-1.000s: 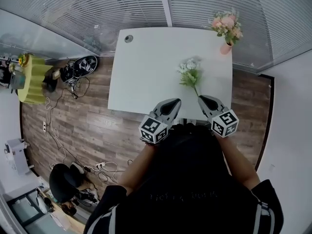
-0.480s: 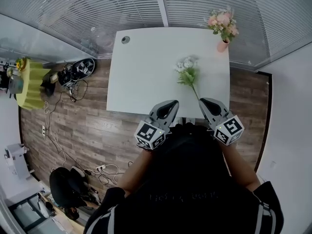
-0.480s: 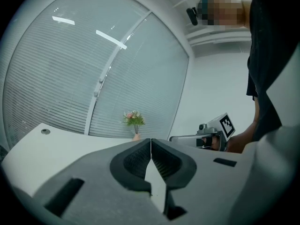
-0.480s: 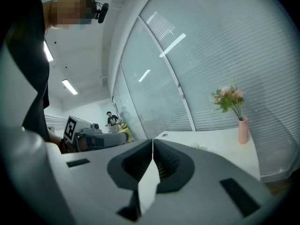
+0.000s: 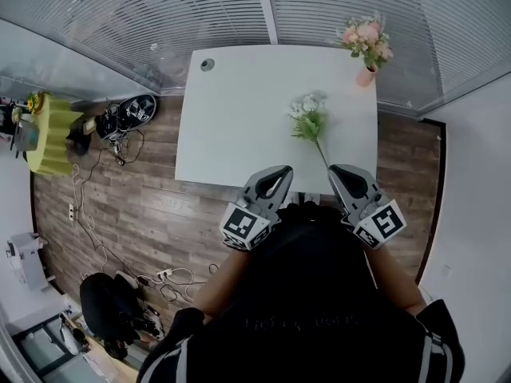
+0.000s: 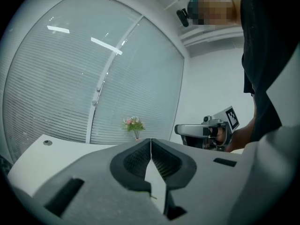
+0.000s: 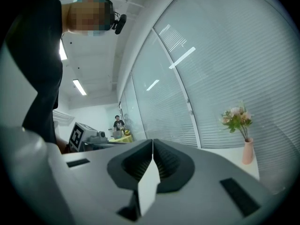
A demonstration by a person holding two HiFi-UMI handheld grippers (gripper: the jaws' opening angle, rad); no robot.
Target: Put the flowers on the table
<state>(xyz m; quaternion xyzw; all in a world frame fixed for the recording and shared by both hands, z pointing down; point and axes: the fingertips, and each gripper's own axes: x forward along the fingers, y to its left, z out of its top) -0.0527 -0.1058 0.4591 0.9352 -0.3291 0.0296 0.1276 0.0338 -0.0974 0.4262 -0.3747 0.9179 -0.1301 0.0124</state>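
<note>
The white flowers (image 5: 307, 116) lie flat on the white worktop (image 5: 239, 110), right of its middle. Their stem points back toward the person and ends just beside the right tongs (image 5: 342, 174). The right tongs and the left tongs (image 5: 278, 175) hover at the near edge, each pressed together with nothing between. A pink vase (image 5: 367, 76) of blooms stands at the far right corner.

Black top (image 5: 311, 294); grey L tongs (image 5: 283, 171), R tongs (image 5: 336, 169).
</note>
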